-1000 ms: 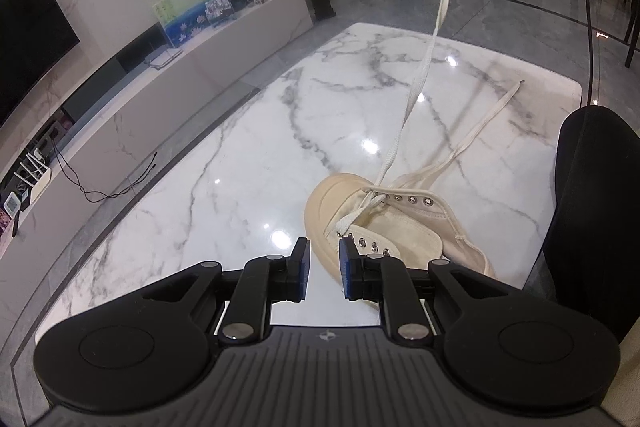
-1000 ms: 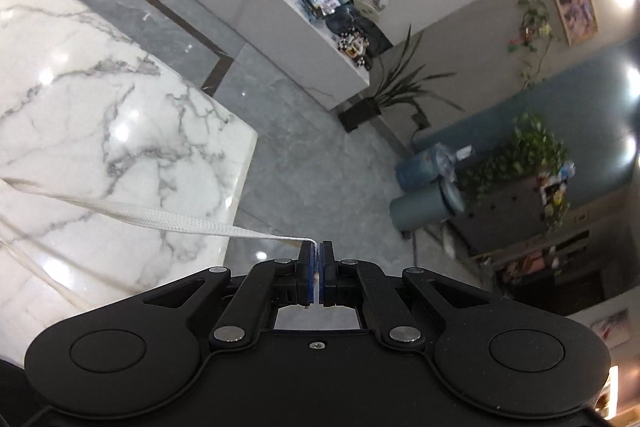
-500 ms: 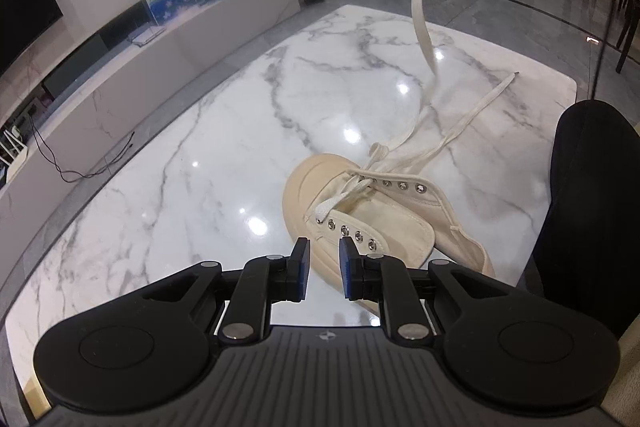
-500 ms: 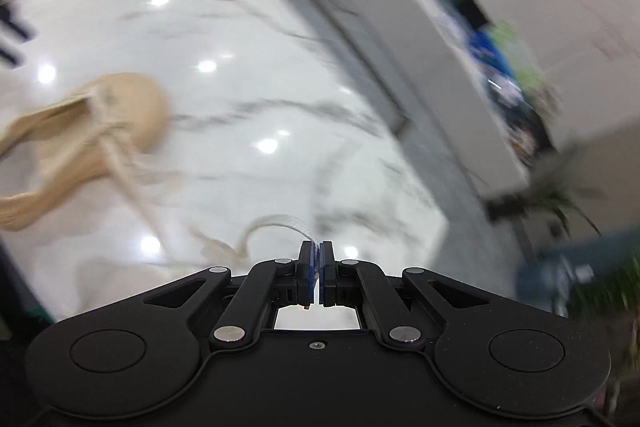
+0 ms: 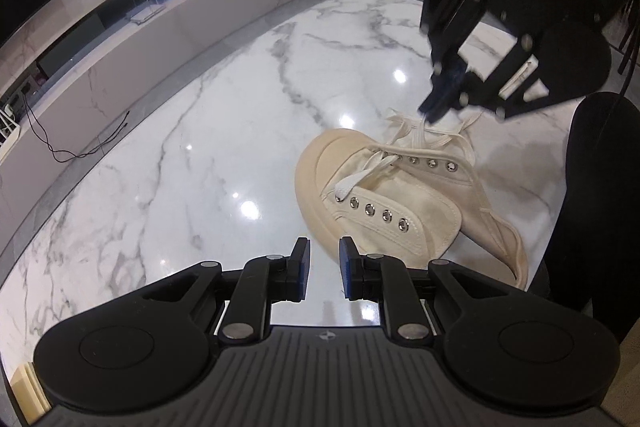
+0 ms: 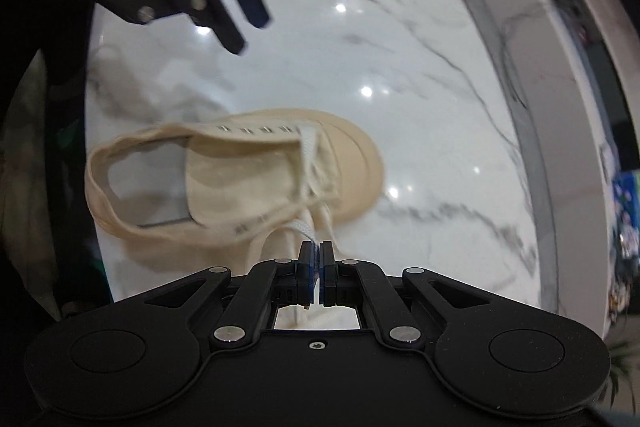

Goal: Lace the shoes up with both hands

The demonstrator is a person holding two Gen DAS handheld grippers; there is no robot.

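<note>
Shoe (image 5: pixel 384 203) lace (image 6: pixel 302 231) pinched in right tool (image 6: pixel 316 259).

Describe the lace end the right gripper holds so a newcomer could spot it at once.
On the marble table lies a cream canvas shoe. Beyond its toe, the right gripper pinches one flat white lace. It is the only strand running up into closed blue pads.

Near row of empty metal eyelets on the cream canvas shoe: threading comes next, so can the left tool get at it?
Probably yes: the left tool is open, nothing between it and the eyelets.
</note>
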